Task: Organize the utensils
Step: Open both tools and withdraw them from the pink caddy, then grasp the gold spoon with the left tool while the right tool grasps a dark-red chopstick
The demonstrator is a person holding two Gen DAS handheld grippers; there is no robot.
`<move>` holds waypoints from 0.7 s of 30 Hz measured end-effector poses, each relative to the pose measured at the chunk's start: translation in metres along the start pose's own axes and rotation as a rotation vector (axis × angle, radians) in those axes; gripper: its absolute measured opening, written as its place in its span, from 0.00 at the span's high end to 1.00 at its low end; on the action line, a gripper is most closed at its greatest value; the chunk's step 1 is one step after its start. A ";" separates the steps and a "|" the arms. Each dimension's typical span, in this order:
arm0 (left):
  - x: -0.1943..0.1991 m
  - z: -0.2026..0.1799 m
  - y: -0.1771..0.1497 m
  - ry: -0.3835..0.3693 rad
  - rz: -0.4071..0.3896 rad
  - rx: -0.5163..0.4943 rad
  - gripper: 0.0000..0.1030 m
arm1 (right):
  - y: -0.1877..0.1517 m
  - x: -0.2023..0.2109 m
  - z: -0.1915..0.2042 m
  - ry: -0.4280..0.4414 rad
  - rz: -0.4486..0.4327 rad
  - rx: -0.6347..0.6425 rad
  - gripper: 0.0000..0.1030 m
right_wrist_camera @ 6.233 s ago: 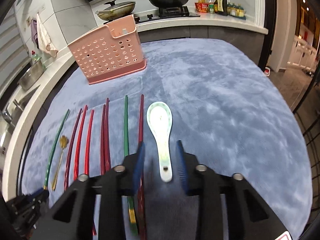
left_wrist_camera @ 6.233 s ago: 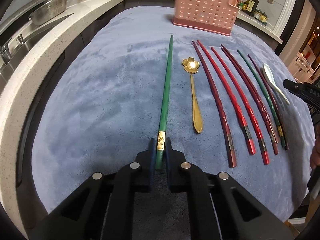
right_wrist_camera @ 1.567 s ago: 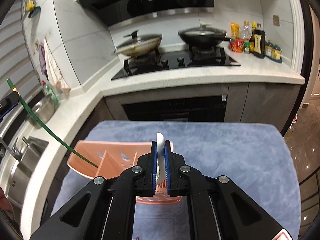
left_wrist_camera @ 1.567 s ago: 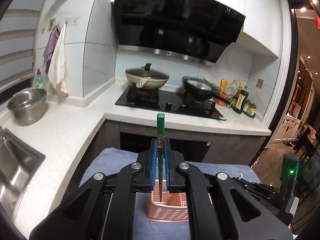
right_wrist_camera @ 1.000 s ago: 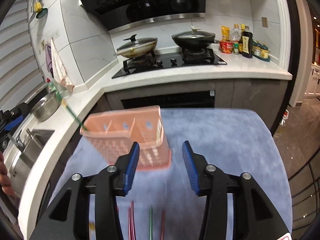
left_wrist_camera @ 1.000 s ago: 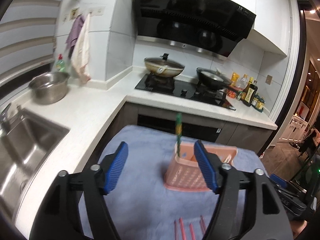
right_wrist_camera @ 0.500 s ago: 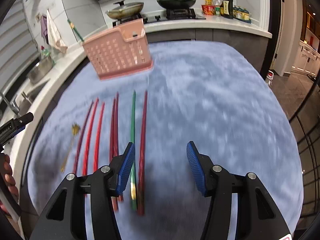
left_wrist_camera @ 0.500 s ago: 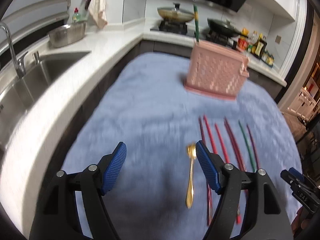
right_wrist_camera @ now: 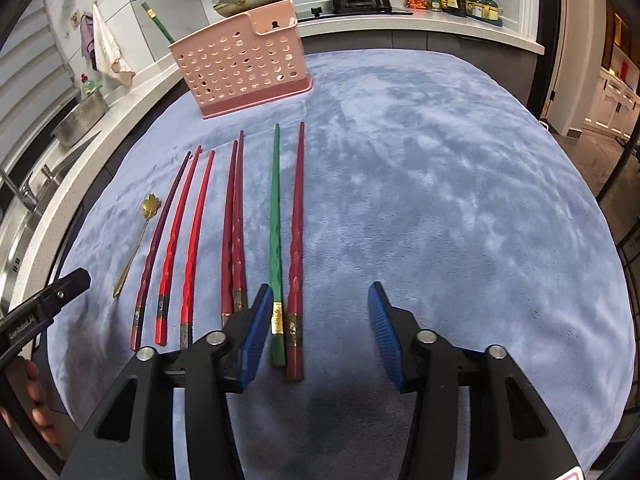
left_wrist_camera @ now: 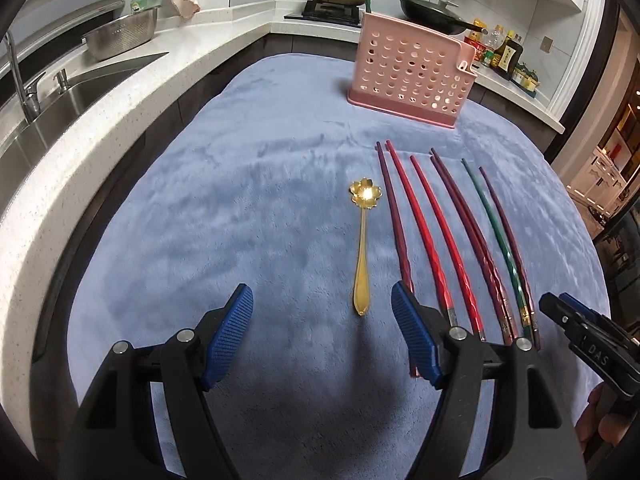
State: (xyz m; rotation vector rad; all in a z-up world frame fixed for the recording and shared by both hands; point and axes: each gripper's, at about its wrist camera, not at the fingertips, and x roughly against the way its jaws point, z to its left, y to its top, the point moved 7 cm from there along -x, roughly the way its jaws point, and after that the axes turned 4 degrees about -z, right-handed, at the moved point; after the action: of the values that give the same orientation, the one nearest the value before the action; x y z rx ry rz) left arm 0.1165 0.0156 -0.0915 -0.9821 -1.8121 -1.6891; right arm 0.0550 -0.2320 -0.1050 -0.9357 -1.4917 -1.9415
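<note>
Utensils lie in a tidy row on the blue-clothed tabletop (left_wrist_camera: 248, 184), handles toward the lower edge of the frame, apparently so each can be taken by its end. The left claw (left_wrist_camera: 322, 336) hangs wide and empty at bottom centre of its view, the gold flower spoon (left_wrist_camera: 362, 248) lying just ahead between its blue pads, likely the next pick. The right claw (right_wrist_camera: 316, 332), its jaws having just been closing yet parted and gripping nothing, sits low in its own frame with the butts of a green chopstick (right_wrist_camera: 275, 220) and a dark red chopstick (right_wrist_camera: 297, 216) between the pads. Six more red and maroon chopsticks (right_wrist_camera: 192, 236) wait to the left. In the upper part of both frames stands the pink perforated holder (left_wrist_camera: 412, 72), one green chopstick (right_wrist_camera: 158, 24) already leaning out of its top. Most of the sorting looks undone.
</note>
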 end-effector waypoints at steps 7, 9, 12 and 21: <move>-0.007 -0.001 -0.002 0.003 0.019 0.008 0.34 | 0.004 -0.011 0.006 0.009 0.008 0.000 0.69; -0.008 0.001 -0.003 0.003 0.025 0.013 0.34 | 0.005 -0.015 0.006 0.005 0.008 0.002 0.71; -0.010 0.001 -0.005 0.001 0.032 0.015 0.34 | 0.005 -0.020 0.007 0.014 0.020 -0.007 0.77; -0.015 0.002 -0.009 0.004 0.047 0.016 0.34 | -0.001 -0.026 0.004 0.024 0.029 -0.001 0.85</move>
State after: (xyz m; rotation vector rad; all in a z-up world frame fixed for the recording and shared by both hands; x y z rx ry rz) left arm 0.1193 0.0154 -0.1089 -1.0062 -1.7840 -1.6451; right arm 0.0715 -0.2279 -0.1254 -0.9257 -1.4560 -1.9260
